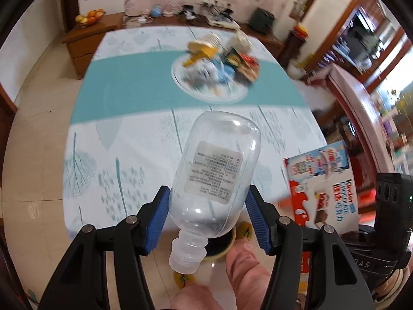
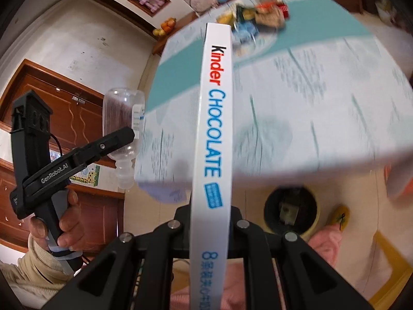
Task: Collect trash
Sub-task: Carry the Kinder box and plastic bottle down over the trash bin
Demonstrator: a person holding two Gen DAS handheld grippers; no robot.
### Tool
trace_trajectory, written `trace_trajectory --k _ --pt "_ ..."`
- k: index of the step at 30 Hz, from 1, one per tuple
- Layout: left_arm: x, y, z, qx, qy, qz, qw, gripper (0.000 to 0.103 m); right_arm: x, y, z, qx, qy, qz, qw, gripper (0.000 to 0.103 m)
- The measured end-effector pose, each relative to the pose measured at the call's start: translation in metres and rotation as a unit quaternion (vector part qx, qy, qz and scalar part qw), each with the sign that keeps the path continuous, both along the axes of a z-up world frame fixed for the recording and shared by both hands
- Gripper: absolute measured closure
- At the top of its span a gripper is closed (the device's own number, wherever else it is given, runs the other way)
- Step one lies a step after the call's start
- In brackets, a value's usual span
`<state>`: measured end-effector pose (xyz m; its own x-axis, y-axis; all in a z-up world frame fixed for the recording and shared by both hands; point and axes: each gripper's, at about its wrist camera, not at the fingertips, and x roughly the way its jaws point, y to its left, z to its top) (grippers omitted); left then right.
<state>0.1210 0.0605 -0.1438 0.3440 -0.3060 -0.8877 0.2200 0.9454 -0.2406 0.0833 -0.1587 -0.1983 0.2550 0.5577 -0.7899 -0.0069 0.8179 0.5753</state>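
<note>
In the left wrist view my left gripper [image 1: 207, 206] is shut on a clear, empty plastic bottle [image 1: 214, 170]. Its blue pads [image 1: 160, 217] press the bottle's sides, and the neck tilts down towards the camera. My right gripper [image 2: 210, 214] is shut on a white Kinder chocolate box [image 2: 214, 129], seen edge-on and rising from between the jaws. The same box [image 1: 322, 183] shows at the right of the left wrist view. The right wrist view also shows the left gripper [image 2: 121, 139] with the bottle [image 2: 124, 113] at the left. A round bin [image 2: 291, 211] with a black liner and yellow rim stands on the floor.
The table [image 1: 134, 134] with a white and teal cloth lies ahead. A glass plate [image 1: 180, 82] on it holds several snack packets. The bin [image 1: 222, 245] sits on the floor below the bottle, beside pink trouser legs [image 1: 247, 271] and yellow slippers [image 2: 340, 217]. A wooden sideboard [image 1: 85, 41] stands behind the table.
</note>
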Motion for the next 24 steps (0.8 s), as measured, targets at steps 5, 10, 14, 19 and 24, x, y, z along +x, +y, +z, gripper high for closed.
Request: trace_trajectory --k 5,10,14,19,24 --pt "-0.036 -0.013 -0.021 -0.001 0.026 -0.030 0.9992 0.045 -0.038 0.002 -0.022 -0.005 0.035 -0.013 0.999 0.091" --pt "-0.063 -0.031 -0.053 -0.001 0.064 -0.052 0.9966 0.045 -0.066 -0.008 -0.054 -0.008 0.077 -0.046 0.996 0.091" --pt "-0.075 -0.048 -0.092 0.018 0.096 -0.072 0.9926 0.045 -0.078 -0.021 -0.093 -0.011 0.115 -0.075 0.991 0.091" --pt "-0.088 -0.073 -0.152 0.042 0.128 -0.091 0.9868 0.045 -0.086 -0.039 -0.164 -0.016 0.167 -0.102 0.980 0.091" --pt "-0.091 -0.098 -0.223 0.068 0.142 -0.096 0.9829 0.045 -0.092 -0.056 -0.240 -0.010 0.212 -0.116 0.970 0.091"
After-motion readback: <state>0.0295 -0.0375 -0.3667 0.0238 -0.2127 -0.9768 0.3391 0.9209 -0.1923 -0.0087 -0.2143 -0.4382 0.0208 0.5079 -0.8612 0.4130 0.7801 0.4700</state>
